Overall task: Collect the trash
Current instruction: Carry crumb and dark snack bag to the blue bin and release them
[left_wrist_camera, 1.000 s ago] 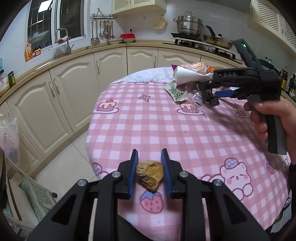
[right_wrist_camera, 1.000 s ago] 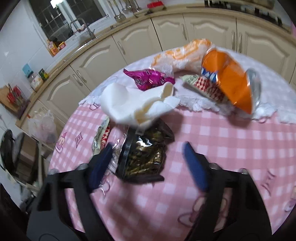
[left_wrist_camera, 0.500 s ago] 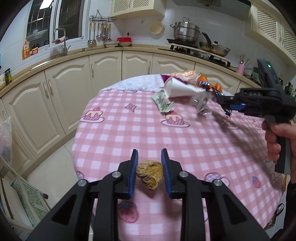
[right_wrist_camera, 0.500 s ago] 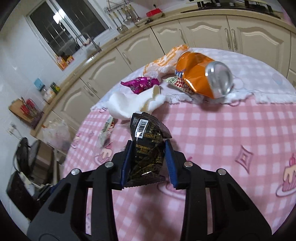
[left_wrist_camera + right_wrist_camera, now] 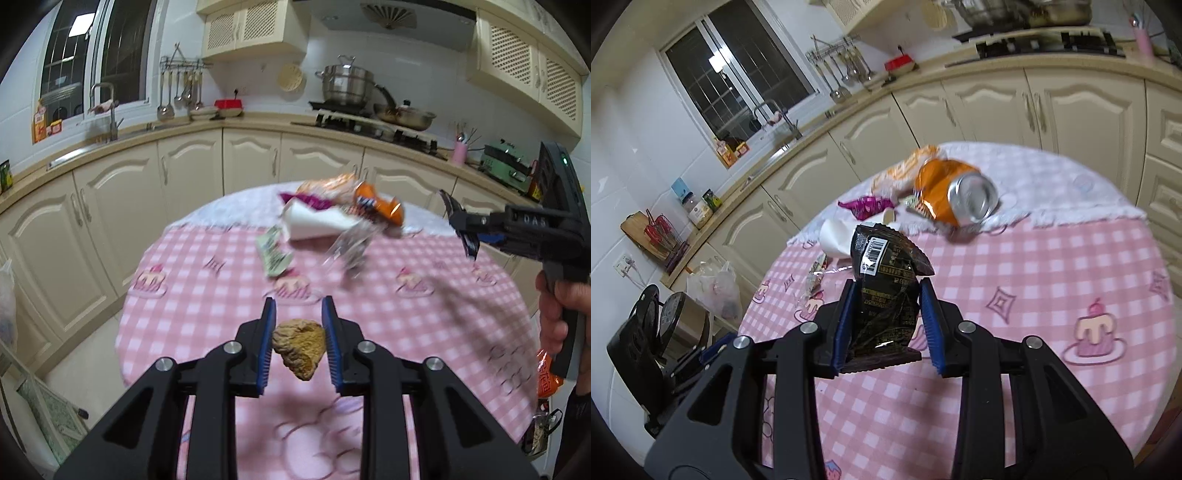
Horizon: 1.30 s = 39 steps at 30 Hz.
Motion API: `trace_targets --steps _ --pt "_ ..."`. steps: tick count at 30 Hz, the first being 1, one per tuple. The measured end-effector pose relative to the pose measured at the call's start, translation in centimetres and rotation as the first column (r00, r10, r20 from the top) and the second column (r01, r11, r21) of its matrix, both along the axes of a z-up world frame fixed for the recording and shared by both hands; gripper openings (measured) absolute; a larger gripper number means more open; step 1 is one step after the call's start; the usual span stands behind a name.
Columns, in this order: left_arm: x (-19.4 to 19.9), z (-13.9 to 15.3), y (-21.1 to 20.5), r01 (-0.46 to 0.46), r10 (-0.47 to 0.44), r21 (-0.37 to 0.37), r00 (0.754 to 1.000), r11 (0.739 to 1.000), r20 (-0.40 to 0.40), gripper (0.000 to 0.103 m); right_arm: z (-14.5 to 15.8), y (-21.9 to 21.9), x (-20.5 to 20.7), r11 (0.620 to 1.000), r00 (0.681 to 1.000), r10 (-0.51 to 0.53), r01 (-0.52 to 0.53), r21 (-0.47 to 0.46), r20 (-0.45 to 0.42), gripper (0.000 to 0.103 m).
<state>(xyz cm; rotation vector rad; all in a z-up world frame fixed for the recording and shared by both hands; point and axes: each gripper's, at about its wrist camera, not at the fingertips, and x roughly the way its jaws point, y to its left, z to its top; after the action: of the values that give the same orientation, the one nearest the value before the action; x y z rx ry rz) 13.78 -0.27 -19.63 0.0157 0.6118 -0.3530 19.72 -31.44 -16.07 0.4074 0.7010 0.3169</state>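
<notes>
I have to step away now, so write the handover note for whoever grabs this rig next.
Left gripper: shut on the brown crumpled scrap, held above the table.
Right gripper: shut on the black snack wrapper, also lifted.
On the table: crushed orange can, magenta wrapper, white paper wad, orange-white bag, green-white wrapper.
Done: two pieces picked up.
Left: bin both, then collect the rest. No bin identified in view.

Both cameras ride low behind their own fingers, close above the pink checked table [image 5: 207, 295] – each faces 12 o'clock toward the cabinets, sharing the orange can [image 5: 955, 192].
</notes>
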Motion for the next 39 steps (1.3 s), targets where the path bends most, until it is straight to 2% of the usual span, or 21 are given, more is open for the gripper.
trace_targets --steps 7,16,25,28,31,35,39 --pt "0.2 2.5 -4.3 0.056 -0.054 -0.033 0.997 0.998 0.045 0.024 1.5 -2.6 -2.6 1.0 0.998 -0.025 0.025 0.004 0.057 0.034" --pt "-0.3 4.6 -11.3 0.166 -0.162 -0.04 0.983 0.985 0.084 0.024 3.6 -7.9 -6.5 0.994 0.987 -0.112 0.113 -0.002 0.119 0.034" --pt "-1.3 5.1 -19.3 0.295 -0.291 -0.051 0.954 0.954 0.073 0.024 4.2 -15.2 -11.6 0.967 0.956 -0.254 0.256 0.005 0.144 0.034" --pt "-1.7 4.4 -22.7 0.353 -0.351 -0.05 0.935 0.934 0.046 0.024 3.2 -18.4 -13.5 0.945 0.938 -0.324 0.326 0.006 0.121 0.034" --pt "-2.3 3.1 -26.9 0.425 -0.425 -0.044 0.905 0.904 0.01 0.024 0.8 -22.6 -15.9 0.907 0.905 -0.421 0.421 0.016 0.06 0.034" --pt "-3.5 0.5 -33.2 0.526 -0.527 -0.036 0.847 0.85 -0.066 0.024 -3.9 -28.4 -19.2 0.836 0.836 -0.546 0.548 0.024 -0.055 0.034" --pt "-5.0 -2.7 -39.0 0.605 -0.602 -0.025 0.786 0.796 -0.141 0.024 -8.3 -32.4 -21.8 0.779 0.774 -0.614 0.625 0.034 -0.156 0.034"
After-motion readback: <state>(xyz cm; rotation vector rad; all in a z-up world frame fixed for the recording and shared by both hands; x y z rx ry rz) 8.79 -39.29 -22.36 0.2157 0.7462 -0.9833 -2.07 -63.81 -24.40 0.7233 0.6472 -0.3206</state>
